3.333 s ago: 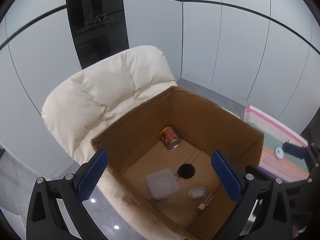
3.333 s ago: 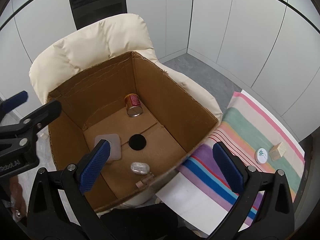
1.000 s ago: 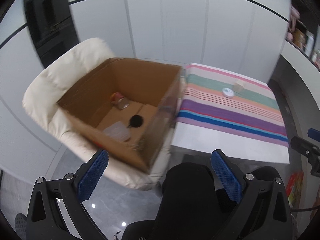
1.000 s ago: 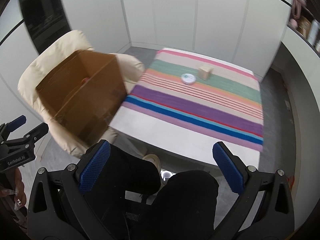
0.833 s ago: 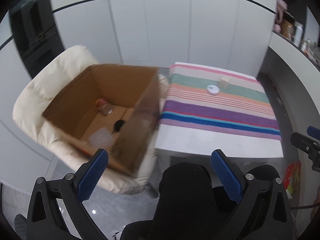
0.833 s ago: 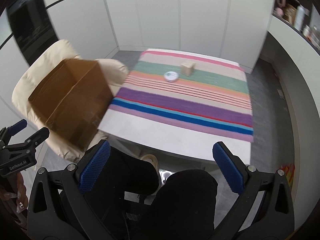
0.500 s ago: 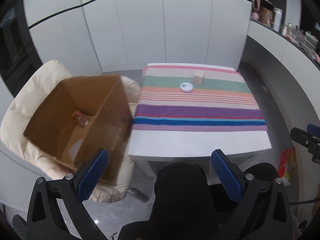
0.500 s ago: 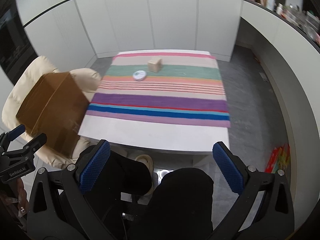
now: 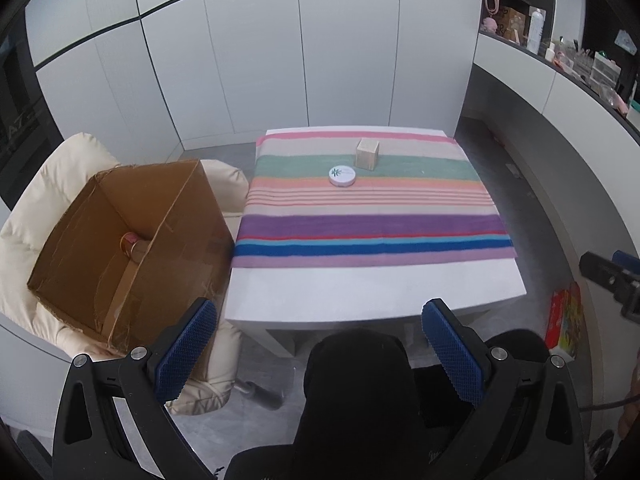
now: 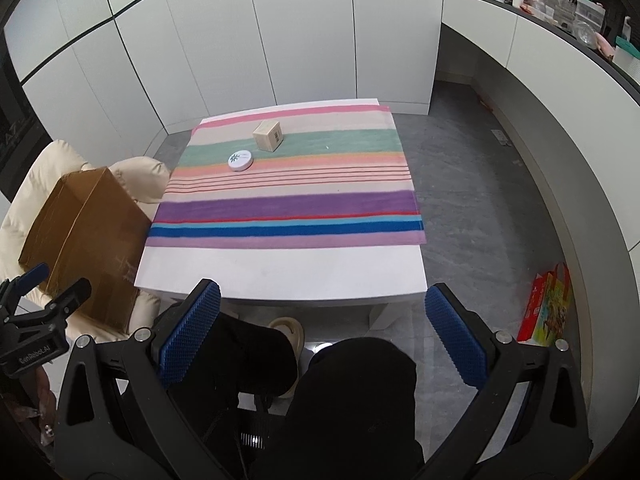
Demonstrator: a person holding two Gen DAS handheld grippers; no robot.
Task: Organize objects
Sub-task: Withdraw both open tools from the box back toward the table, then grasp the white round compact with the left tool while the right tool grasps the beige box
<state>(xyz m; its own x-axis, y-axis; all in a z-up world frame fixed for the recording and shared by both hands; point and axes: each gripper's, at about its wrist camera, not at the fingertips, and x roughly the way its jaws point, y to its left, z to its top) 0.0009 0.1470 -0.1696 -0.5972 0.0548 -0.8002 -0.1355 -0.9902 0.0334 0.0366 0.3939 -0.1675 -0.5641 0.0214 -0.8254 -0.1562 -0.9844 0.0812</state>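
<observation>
Evidently the sorting is partly done: a can lies in the cardboard box at the left, while the round tin and small wooden block wait on the table's far side. Left gripper and right gripper hang spread wide and empty, near the seated person.

White wall panels; colourful carton on grey floor.

We can't read the round tin's lid print, too small. Box wall hides most of the can & box floor.
</observation>
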